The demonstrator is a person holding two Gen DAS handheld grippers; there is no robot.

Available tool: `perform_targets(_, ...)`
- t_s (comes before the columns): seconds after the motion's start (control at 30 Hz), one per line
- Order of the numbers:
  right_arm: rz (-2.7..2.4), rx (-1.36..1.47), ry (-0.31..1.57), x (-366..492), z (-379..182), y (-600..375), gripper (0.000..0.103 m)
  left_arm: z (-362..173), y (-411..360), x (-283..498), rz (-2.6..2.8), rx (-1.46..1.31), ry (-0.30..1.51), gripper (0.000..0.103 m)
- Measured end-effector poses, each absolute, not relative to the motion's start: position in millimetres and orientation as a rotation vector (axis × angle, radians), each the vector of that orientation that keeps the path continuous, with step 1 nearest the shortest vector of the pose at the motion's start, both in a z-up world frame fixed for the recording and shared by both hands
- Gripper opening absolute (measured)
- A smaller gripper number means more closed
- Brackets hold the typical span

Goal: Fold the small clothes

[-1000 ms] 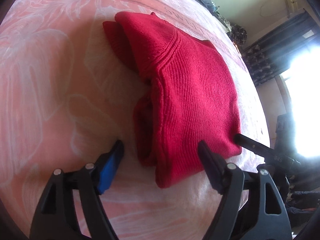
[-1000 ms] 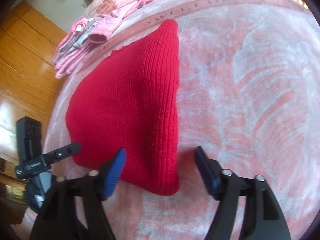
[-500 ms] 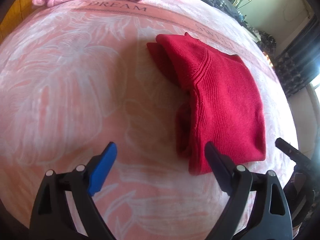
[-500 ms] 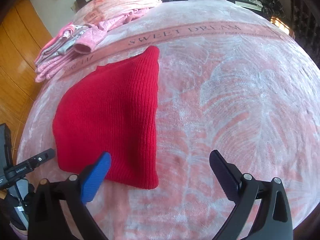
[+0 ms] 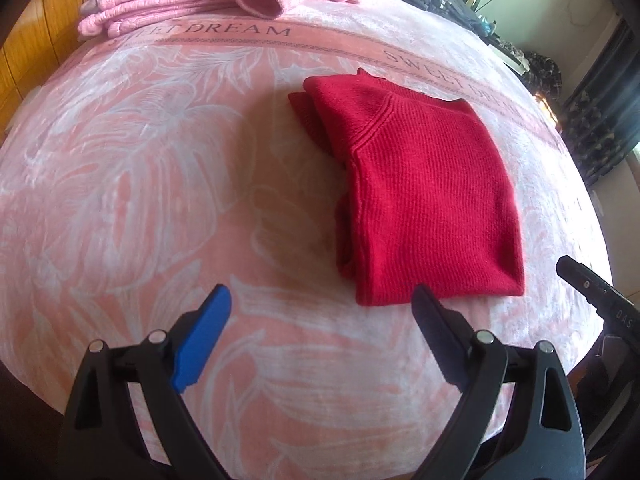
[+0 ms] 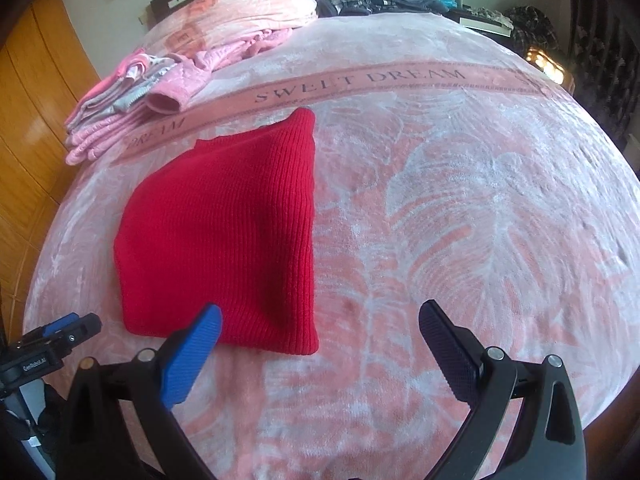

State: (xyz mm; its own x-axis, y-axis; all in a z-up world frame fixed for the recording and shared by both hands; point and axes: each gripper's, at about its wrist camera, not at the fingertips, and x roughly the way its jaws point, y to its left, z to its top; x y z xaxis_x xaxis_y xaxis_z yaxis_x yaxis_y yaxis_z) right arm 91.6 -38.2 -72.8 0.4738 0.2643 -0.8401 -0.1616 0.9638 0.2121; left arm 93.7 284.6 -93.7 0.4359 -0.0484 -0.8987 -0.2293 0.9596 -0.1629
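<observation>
Both tongs, left (image 5: pixel 322 312) and right (image 6: pixel 320 322), gape empty, pulled farther back from the folded red sweater (image 5: pixel 424 200).

I read "SWEET DREAM" woven along the darker border band (image 6: pixel 360 84) of the pink blanket (image 6: pixel 480 200), repeated along the band; partial "DREAM" at its left. The other gripper (image 6: pixel 52 344), seen from my right wrist view, carries a small label, roughly "GenRobot.AI". In my left wrist view, "DAS" on a black part (image 5: pixel 600 292).
</observation>
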Motion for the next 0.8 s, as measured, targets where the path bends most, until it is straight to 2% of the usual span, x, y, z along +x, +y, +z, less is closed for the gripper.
perform_targets(0.8, 0.181, -0.001, 0.918, 39, -26, -32, 0.099, -59, 276, 56, 0.179, -0.174, 1.055, 0.091)
